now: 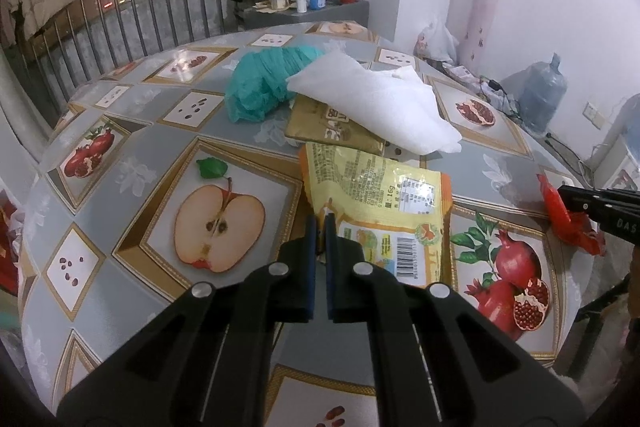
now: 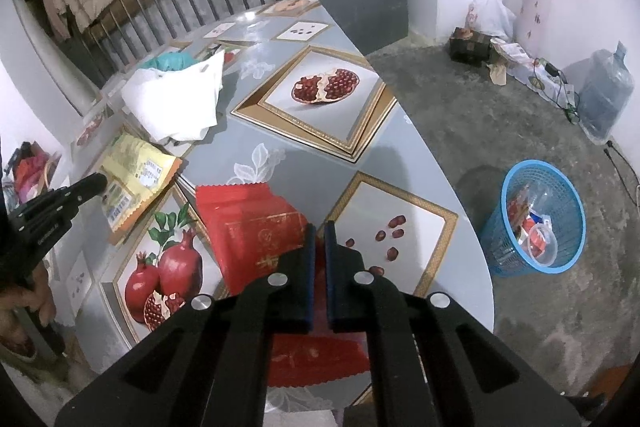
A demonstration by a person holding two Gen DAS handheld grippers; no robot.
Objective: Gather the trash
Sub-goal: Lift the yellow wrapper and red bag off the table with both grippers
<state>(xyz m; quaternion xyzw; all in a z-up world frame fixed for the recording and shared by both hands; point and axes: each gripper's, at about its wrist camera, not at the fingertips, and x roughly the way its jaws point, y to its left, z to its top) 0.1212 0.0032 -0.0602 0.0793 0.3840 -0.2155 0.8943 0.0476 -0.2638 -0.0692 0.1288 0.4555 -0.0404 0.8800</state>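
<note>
Clearing is partly done: the blue basket (image 2: 534, 219) on the floor already holds wrappers. The right gripper (image 2: 319, 227) is clamped on a red packet (image 2: 248, 223) near the tabletop's near edge, the left gripper (image 1: 320, 223) on a yellow snack bag (image 1: 380, 203); farther back a gold packet (image 1: 320, 127), white tissue (image 1: 384, 103) and teal bag (image 1: 260, 83) remain

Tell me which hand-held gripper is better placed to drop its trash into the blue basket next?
Right. The right hand-held gripper is shut on the red packet near the table edge, with the blue basket on the floor just beyond. The left hand-held gripper, shut on the yellow packet, sits farther away.
</note>
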